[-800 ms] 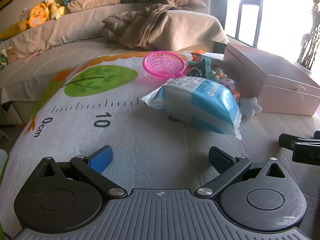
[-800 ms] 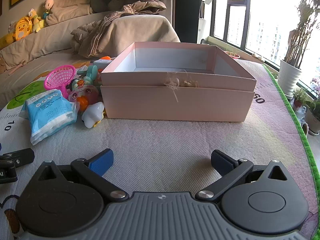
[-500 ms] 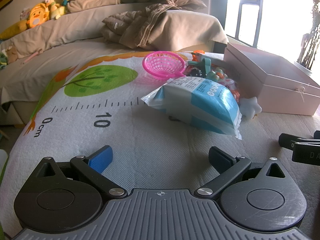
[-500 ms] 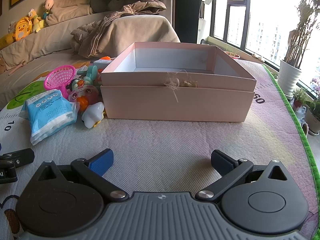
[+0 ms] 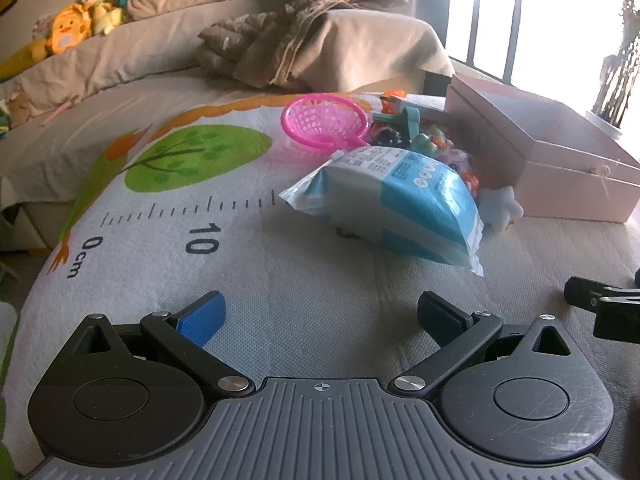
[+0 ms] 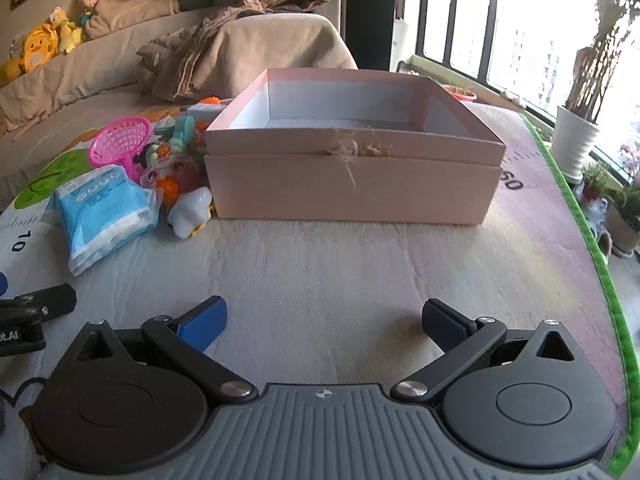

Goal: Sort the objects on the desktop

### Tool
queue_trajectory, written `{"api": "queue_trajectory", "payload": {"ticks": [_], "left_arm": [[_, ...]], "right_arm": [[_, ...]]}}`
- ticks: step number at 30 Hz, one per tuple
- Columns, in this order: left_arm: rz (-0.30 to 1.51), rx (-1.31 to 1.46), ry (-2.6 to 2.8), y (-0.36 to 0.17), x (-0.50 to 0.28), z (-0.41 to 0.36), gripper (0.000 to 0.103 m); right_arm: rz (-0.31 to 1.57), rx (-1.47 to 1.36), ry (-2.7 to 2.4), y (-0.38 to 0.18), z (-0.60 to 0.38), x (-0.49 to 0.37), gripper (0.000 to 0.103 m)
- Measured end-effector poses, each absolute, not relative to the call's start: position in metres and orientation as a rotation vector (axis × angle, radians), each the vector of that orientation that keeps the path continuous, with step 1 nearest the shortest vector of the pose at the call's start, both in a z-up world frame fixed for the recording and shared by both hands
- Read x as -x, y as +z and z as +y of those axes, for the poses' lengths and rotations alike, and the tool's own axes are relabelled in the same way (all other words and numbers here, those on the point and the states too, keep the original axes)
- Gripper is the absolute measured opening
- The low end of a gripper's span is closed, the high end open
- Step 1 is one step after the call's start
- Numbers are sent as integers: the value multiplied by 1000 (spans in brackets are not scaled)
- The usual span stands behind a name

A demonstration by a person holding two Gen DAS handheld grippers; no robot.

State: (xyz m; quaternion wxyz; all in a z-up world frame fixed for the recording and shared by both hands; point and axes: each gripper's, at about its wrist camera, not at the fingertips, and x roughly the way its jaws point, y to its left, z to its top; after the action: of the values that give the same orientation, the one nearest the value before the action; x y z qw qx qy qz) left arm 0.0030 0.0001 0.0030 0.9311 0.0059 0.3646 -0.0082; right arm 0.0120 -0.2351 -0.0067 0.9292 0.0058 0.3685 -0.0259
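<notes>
Nothing has moved since the earlier frames: both grippers sit where they were, and every object lies in the same spot.

The left gripper (image 5: 320,312) has its jaws spread wide with nothing between them. Ahead of it and slightly to its right lies a blue-and-white wipes pack (image 5: 396,204), with a pink toy net (image 5: 324,122) beyond that. A heap of small toys (image 5: 420,136) is crowded between the net and the pink box (image 5: 560,184), far to its right, of which this view shows only a corner.

The right gripper (image 6: 324,320) is likewise fully open and empty. Its view shows the pink box head-on, straight ahead, open-topped with nothing visible inside, and a tuft of twine (image 6: 352,148) on the front wall. The wipes pack, net and toys appear ahead to its left, a white duck toy (image 6: 190,210) nearest the box. Each view catches the tip of the other gripper at its edge.

Both grippers tilt downward toward the surface (image 6: 340,264), a mat printed with a ruler scale and a green tree. Behind it runs a beige sofa (image 5: 120,52) with plush toys (image 5: 68,32) and a crumpled blanket (image 5: 296,44). The right view alone shows the windows (image 6: 520,20) and potted plants (image 6: 576,140) to the right.
</notes>
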Motion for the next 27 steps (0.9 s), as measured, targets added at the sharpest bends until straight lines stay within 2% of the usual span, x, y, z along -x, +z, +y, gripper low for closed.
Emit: {"api": "queue_trajectory", "payload": {"ticks": [11,15,23,27], "left_arm": [[741,-20,-29,5,-1,0,103],[686,-22,-131,20,1,-8,103],[660,-115,-156,30,-43,-40,103],[651,-190,-103,25,-53,-22,103]], "right_arm": [[761,-13,-51,-7,-234,-11,103],[750,-16,-29,-7,-237,-6,103],[761,7,5,-5,-237,-7,103],[697,65,72,7,-240,-2,103]]}}
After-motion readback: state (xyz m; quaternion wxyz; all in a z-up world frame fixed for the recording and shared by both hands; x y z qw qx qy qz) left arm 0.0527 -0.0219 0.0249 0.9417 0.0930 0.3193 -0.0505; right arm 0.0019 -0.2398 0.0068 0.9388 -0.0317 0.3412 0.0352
